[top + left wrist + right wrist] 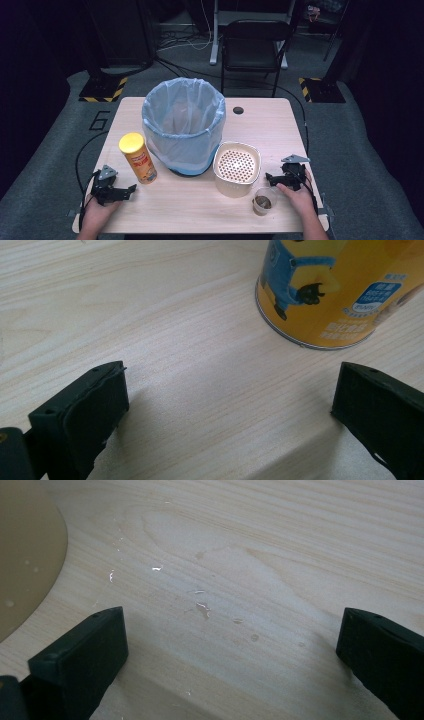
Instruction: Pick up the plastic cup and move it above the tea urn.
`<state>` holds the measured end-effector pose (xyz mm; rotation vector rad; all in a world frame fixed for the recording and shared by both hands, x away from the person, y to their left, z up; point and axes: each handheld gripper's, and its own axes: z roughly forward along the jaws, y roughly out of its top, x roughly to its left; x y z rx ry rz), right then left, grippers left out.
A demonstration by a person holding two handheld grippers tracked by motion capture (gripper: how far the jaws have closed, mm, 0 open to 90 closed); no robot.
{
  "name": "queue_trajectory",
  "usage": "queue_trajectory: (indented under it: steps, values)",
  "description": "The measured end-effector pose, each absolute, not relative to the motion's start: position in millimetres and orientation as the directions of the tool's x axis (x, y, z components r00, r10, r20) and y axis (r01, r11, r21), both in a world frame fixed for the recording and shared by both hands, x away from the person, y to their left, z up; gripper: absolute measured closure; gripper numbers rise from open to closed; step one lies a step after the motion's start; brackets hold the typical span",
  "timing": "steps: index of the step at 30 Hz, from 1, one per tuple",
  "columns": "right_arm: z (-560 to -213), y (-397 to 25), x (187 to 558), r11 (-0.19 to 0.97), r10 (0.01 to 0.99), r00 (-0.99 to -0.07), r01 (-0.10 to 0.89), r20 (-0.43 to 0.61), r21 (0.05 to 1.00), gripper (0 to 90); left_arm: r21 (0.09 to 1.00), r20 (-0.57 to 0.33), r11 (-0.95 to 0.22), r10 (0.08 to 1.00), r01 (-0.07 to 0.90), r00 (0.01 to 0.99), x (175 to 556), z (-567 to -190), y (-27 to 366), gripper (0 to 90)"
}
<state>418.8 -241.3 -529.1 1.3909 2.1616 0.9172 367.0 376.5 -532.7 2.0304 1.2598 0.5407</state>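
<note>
You are sitting at a light wooden table (200, 205) in a dark room, with grey carpet around it and a black folding chair (254, 42) standing beyond the far edge.

Your left hand (95, 212) is resting near the front left corner, holding the left gripper (127, 192) low over the wood. In the left gripper view its jaws are standing wide apart with nothing between them but bare wood, and they are pointing toward the tall yellow cylindrical can with a cartoon print and a yellow lid (138, 158), which is standing upright just beyond them. That same can (330, 290) is showing its metal base rim on the table surface, apart from both jaws.

Just right of the can, in the middle of the table toward the far edge, a round bin lined with a pale blue plastic bag (183, 125) is standing open. Touching or nearly touching its front right side is a cream plastic tub with a perforated inner strainer (236, 169). Just in front of the tub's right side, near the front edge, a small clear plastic cup with something brown inside (263, 201) is standing upright.

Your right hand (297, 195) is lying near the front right corner, just beside the cup, holding the right gripper (270, 177). In the right gripper view its jaws are spread wide over wood bearing small wet marks, with the cream tub's wall (25, 555) curving in at the left.
</note>
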Motion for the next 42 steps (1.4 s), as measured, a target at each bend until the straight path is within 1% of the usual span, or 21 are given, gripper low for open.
queue_trajectory:
  steps: [20, 25, 28, 30, 31, 33, 35, 37, 40, 42]
  values:
    - [-528.7, -240.8, 417.2, 0.277, 0.909, -0.415, 0.64, 0.02, 0.717, 1.0, 0.723, -0.005, -0.302, 0.897, 0.622, 0.441, 365.6, -532.2, 376.2, 1.6]
    - [-529.0, -241.5, 417.2, 0.288, 0.907, -0.42, 0.633, 0.007, 0.719, 1.5, 0.723, -0.005, -0.302, 0.897, 0.622, 0.441, 365.6, -532.2, 376.2, 1.5]
    - [-528.6, -241.3, 415.8, 0.273, 0.913, -0.407, 0.635, 0.012, 0.723, 5.6, 0.723, -0.006, -0.301, 0.897, 0.622, 0.441, 365.6, -532.2, 376.1, 1.5]
    - [-527.9, -242.7, 414.1, 0.258, 0.919, -0.394, 0.624, 0.012, 0.737, 13.4, 0.723, -0.005, -0.302, 0.897, 0.622, 0.441, 365.6, -532.1, 376.1, 1.6]
    - [-526.9, -243.4, 412.9, 0.252, 0.921, -0.389, 0.627, 0.016, 0.737, 15.6, 0.723, -0.005, -0.302, 0.897, 0.622, 0.441, 365.6, -532.1, 376.1, 1.6]
    - [-527.0, -244.2, 413.2, 0.257, 0.92, -0.391, 0.622, 0.009, 0.739, 15.9, 0.723, -0.005, -0.302, 0.897, 0.622, 0.441, 365.6, -532.1, 376.1, 1.5]
    - [-525.2, -244.7, 412.3, 0.262, 0.918, -0.395, 0.627, 0.01, 0.733, 19.6, 0.723, -0.005, -0.302, 0.897, 0.622, 0.442, 365.6, -532.1, 376.1, 1.6]
    - [-524.4, -244.0, 411.3, 0.242, 0.925, -0.38, 0.636, 0.025, 0.733, 22.9, 0.723, -0.005, -0.302, 0.897, 0.622, 0.442, 365.6, -532.1, 376.1, 1.5]
    - [-523.4, -246.0, 411.0, 0.252, 0.921, -0.388, 0.632, 0.018, 0.733, 23.6, 0.723, -0.005, -0.302, 0.897, 0.622, 0.442, 365.6, -532.1, 376.1, 1.5]
    - [-520.7, -247.6, 409.7, 0.229, 0.926, -0.376, 0.633, 0.035, 0.74, 25.3, 0.723, -0.005, -0.301, 0.897, 0.622, 0.441, 365.6, -532.1, 376.1, 1.5]
